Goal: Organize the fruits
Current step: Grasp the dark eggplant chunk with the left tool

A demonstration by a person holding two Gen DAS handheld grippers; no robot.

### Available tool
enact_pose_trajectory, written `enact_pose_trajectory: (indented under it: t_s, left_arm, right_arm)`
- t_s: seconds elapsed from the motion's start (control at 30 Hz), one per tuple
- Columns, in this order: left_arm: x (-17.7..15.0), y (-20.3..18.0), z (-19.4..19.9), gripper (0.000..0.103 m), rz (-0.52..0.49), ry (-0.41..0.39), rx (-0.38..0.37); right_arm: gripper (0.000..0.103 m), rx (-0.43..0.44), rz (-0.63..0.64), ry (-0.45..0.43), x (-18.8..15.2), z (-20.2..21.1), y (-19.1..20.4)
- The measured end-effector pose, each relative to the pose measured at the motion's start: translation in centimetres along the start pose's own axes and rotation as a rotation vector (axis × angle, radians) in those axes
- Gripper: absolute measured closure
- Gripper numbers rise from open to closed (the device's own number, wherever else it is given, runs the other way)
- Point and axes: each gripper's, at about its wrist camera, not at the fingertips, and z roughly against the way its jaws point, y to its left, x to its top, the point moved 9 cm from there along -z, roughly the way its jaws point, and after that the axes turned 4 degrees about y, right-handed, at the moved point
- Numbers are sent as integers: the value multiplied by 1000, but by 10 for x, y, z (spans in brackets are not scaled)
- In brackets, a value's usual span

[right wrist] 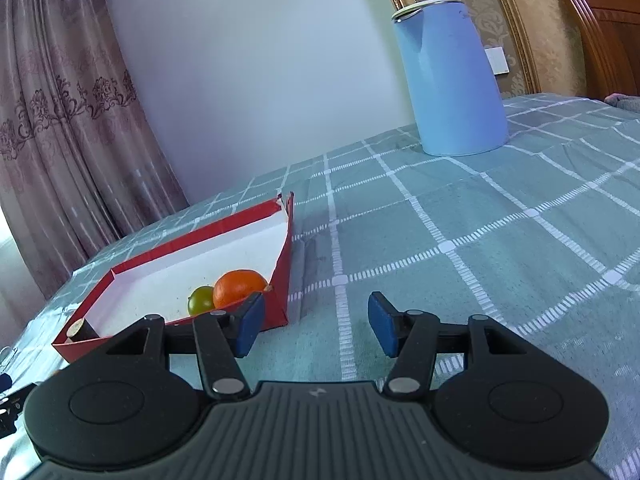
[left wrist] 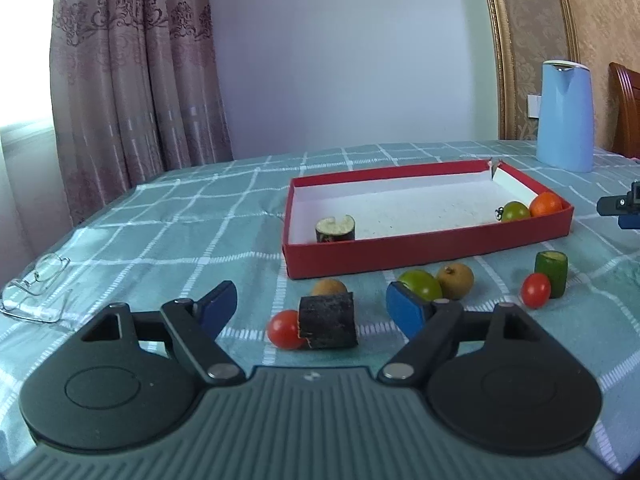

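The left tongs (left wrist: pixel 310 306) stand wide apart with nothing gripped, low over the checked worktop (left wrist: pixel 168 216). Between their blue pads (left wrist: pixel 406 312) lies a dark cut block (left wrist: pixel 328 322), with a red tomato (left wrist: pixel 285 329) touching its left side and a brown fruit (left wrist: pixel 329 287) just behind it. The pads do not press on the block.

The right tongs (right wrist: pixel 316 322) are partly open and empty, hovering over bare cloth just beside the right end of the red tray (right wrist: pixel 280 280).

In the tray lie an orange (right wrist: pixel 239 287) and a green tomato (right wrist: pixel 201 300) together at the right end, and a dark cut slice (left wrist: pixel 335 229) at the left end. Outside it, on the cloth in front, a green fruit (left wrist: pixel 422 285), another brown fruit (left wrist: pixel 455 281), a second red tomato (left wrist: pixel 536 290) and a green cut cylinder (left wrist: pixel 551 279) wait to be sorted.

The likely trouble is crowding. If the left tongs close on the block, the left pad may catch the touching tomato and roll it off toward the glasses (left wrist: pixel 36 290) or the worktop's edge. The right pad sits close to the green fruit and could nudge it into its neighbour. A squeezed tomato could also split. The blue kettle (right wrist: pixel 450 80) stands well apart and seems safe.
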Motion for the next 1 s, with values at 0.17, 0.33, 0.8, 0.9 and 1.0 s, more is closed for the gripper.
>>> enact_pose_trajectory:
  t_s: [0.17, 0.33, 0.8, 0.9, 1.0]
  left_arm:
    - [-4, 0, -7, 34, 10, 46, -9]
    - [-6, 0, -13, 48, 20, 83, -19]
    - [-6, -1, -12, 62, 29, 88, -15]
    - [-6, -3, -12, 62, 24, 84, -14]
    - [-6, -2, -11, 63, 30, 78, -18]
  right_arm:
    - [46, 6, -10, 10, 0, -2, -1]
    - [46, 9, -19, 8, 1, -2, -2]
    - [46, 10, -36, 1, 1, -1, -4]
    - [46, 10, -37, 0, 1, -1, -5]
    - [46, 12, -39, 1, 1, -1, -5]
